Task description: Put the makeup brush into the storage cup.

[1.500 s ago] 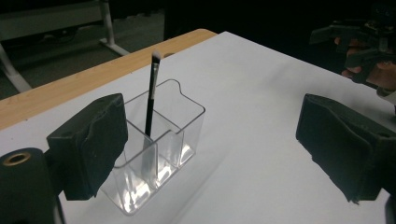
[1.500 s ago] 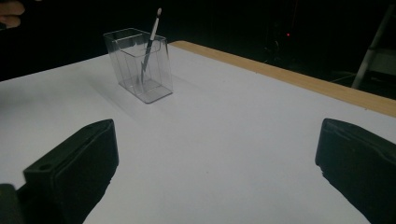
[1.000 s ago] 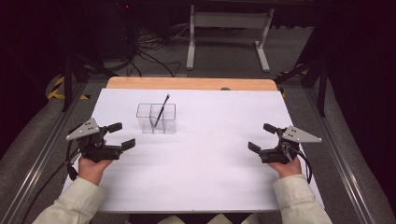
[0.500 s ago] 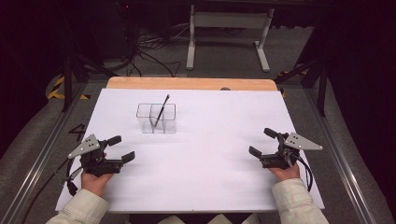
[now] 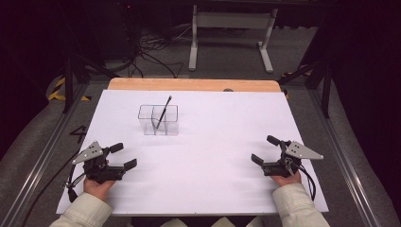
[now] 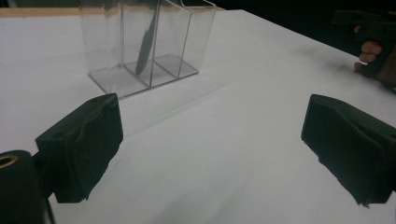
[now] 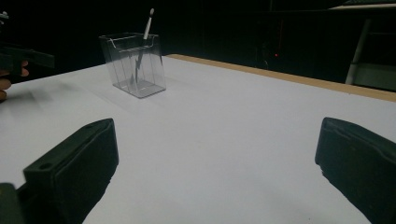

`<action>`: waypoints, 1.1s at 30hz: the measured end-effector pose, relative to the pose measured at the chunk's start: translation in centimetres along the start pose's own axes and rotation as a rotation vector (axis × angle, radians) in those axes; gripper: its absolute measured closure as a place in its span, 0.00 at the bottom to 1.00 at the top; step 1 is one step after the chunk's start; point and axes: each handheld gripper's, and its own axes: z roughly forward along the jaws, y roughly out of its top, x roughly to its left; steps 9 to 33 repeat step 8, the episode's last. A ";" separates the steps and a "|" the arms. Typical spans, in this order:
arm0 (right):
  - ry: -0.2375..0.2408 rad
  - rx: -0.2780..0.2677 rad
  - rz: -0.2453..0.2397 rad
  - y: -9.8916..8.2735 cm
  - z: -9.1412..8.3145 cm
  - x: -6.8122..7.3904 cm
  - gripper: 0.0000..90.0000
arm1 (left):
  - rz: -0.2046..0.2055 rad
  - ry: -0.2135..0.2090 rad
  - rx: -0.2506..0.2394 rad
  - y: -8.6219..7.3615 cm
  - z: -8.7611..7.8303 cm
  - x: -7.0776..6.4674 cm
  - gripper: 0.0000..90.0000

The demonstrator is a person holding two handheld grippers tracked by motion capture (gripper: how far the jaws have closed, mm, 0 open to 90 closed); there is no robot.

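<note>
Left tool (image 5: 120, 156): held in the person's left hand (image 5: 97, 185) at the near left of the worktop (image 5: 217, 123); jaws spread wide, nothing between them.
Right tool (image 5: 265, 150): held in the right hand (image 5: 285, 179) at the near right; jaws spread wide, gripping nothing.
Clear holder (image 5: 158, 120): stood upright on the white sheet, left of centre toward the far edge, well apart from both tools; divided into compartments.
Dark stick (image 5: 163, 111): leaned inside the holder, tip above the rim; in the right gripper view the tip looked white (image 7: 149, 17).
</note>
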 end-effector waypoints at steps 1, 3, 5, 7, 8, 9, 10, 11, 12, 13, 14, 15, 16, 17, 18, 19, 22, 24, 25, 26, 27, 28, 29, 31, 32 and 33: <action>-0.005 -0.003 -0.002 0.0 0.0 0.0 0.00 | 0.009 -0.004 -0.006 0.0 -0.1 0.0 0.07; -0.007 -0.006 0.000 -0.1 0.0 0.0 0.00 | 0.005 -0.012 0.002 0.0 -0.1 0.0 0.07; -0.009 -0.006 -0.004 0.0 0.0 0.0 0.00 | 0.004 -0.013 0.001 0.0 0.0 0.0 0.06; -0.009 -0.006 -0.008 0.0 0.0 0.1 0.00 | 0.005 -0.012 -0.002 0.0 -0.1 0.0 0.06; -0.008 -0.008 -0.012 0.0 0.0 0.1 0.00 | 0.005 -0.012 -0.002 0.0 -0.1 0.0 0.06; -0.008 -0.008 -0.012 0.0 0.0 0.1 0.00 | 0.005 -0.012 -0.002 0.0 -0.1 0.0 0.06; -0.008 -0.008 -0.012 0.0 0.0 0.1 0.00 | 0.005 -0.012 -0.002 0.0 -0.1 0.0 0.06; -0.008 -0.008 -0.012 0.0 0.0 0.1 0.00 | 0.005 -0.012 -0.002 0.0 -0.1 0.0 0.06; -0.008 -0.008 -0.012 0.0 0.0 0.1 0.00 | 0.005 -0.012 -0.002 0.0 -0.1 0.0 0.06; -0.008 -0.008 -0.012 0.0 0.0 0.1 0.00 | 0.005 -0.012 -0.002 0.0 -0.1 0.0 0.06; -0.008 -0.008 -0.012 0.0 0.0 0.1 0.00 | 0.005 -0.012 -0.002 0.0 -0.1 0.0 0.06; -0.008 -0.008 -0.012 0.0 0.0 0.1 0.00 | 0.005 -0.012 -0.002 0.0 -0.1 0.0 0.06; -0.008 -0.008 -0.012 0.0 0.0 0.1 0.00 | 0.005 -0.012 -0.002 0.0 -0.1 0.0 0.06; -0.008 -0.008 -0.012 0.0 0.0 0.1 0.00 | 0.005 -0.012 -0.002 0.0 -0.1 0.0 0.06; -0.008 -0.008 -0.012 0.0 0.0 0.1 0.00 | 0.005 -0.012 -0.002 0.0 -0.1 0.0 0.06; -0.008 -0.008 -0.012 0.0 0.0 0.1 0.00 | 0.005 -0.012 -0.002 0.0 -0.1 0.0 0.06; -0.008 -0.008 -0.012 0.0 0.0 0.1 0.00 | 0.005 -0.012 -0.002 0.0 -0.1 0.0 0.06; -0.008 -0.008 -0.012 0.0 0.0 0.1 0.00 | 0.005 -0.012 -0.002 0.0 -0.1 0.0 0.06; -0.008 -0.008 -0.012 0.0 0.0 0.1 0.00 | 0.005 -0.012 -0.002 0.0 -0.1 0.0 0.06; -0.008 -0.008 -0.012 0.0 0.0 0.1 0.00 | 0.005 -0.012 -0.002 0.0 -0.1 0.0 0.06; -0.008 -0.008 -0.012 0.0 0.0 0.1 0.00 | 0.005 -0.012 -0.002 0.0 -0.1 0.0 0.06; -0.008 -0.008 -0.012 0.0 0.0 0.1 0.00 | 0.005 -0.012 -0.002 0.0 -0.1 0.0 0.06; -0.008 -0.008 -0.012 0.0 0.0 0.1 0.00 | 0.005 -0.012 -0.002 0.0 -0.1 0.0 0.06; -0.008 -0.008 -0.012 0.0 0.0 0.1 0.00 | 0.005 -0.012 -0.002 0.0 -0.1 0.0 0.06; -0.008 -0.008 -0.012 0.0 0.0 0.1 0.00 | 0.005 -0.012 -0.002 0.0 -0.1 0.0 0.06; -0.008 -0.008 -0.012 0.0 0.0 0.1 0.00 | 0.005 -0.012 -0.002 0.0 -0.1 0.0 0.06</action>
